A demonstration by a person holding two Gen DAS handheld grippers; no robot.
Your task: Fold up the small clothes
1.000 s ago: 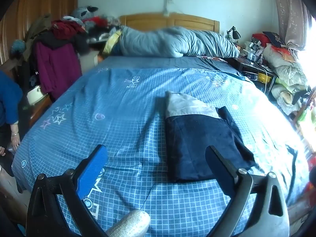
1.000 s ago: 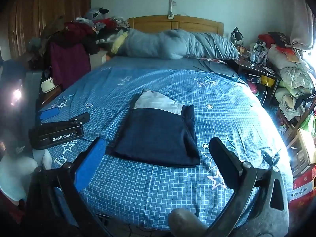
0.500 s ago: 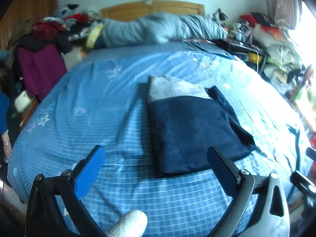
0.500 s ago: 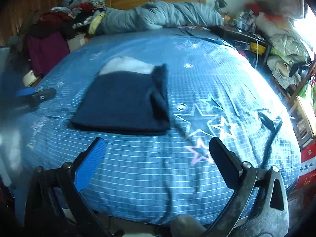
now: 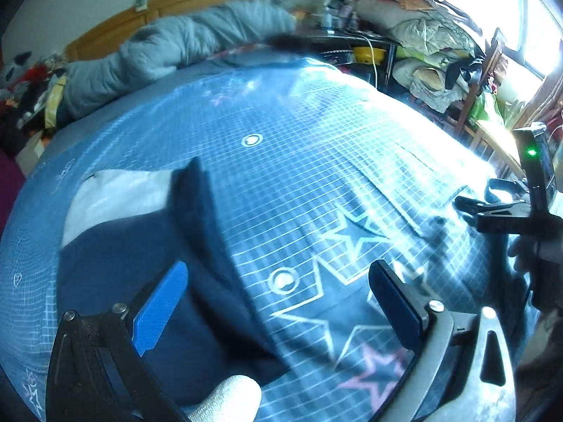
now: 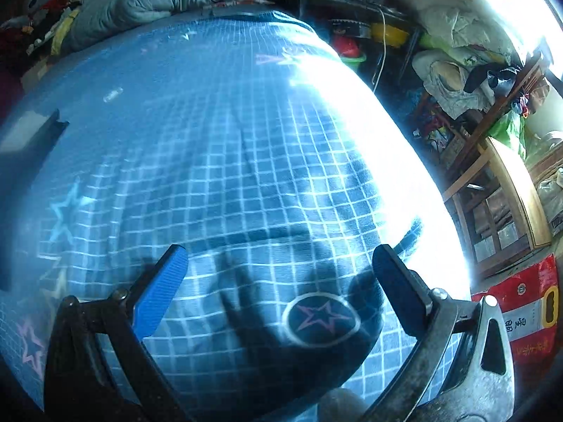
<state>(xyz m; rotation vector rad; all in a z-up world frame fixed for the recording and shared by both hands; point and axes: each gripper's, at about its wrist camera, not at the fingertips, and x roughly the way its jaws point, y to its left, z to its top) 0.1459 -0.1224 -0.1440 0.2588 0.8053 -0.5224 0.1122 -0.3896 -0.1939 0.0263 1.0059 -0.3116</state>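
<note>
A folded dark navy garment [image 5: 116, 270] with a pale grey band at its far end lies flat on the blue checked bedspread [image 5: 316, 161]. My left gripper [image 5: 278, 302] hovers open over the garment's right edge, its blue finger above the cloth and nothing held. In the right wrist view only the garment's far corner [image 6: 31, 140] shows at the left edge. My right gripper [image 6: 278, 281] is open and empty above bare bedspread near the bed's right corner. The right gripper's body [image 5: 517, 211] shows at the right of the left wrist view.
A grey duvet [image 5: 169, 49] is bunched at the headboard. Piled clothes and shelves [image 6: 468, 70] crowd the floor right of the bed, with a wooden crate [image 6: 503, 193] and a red bag [image 6: 520, 316]. Strong window glare washes the bed's right side.
Both grippers swung right and lower toward the bed's right side. The garment slid to the left of both views and almost out of the right one. Both stayed open.
</note>
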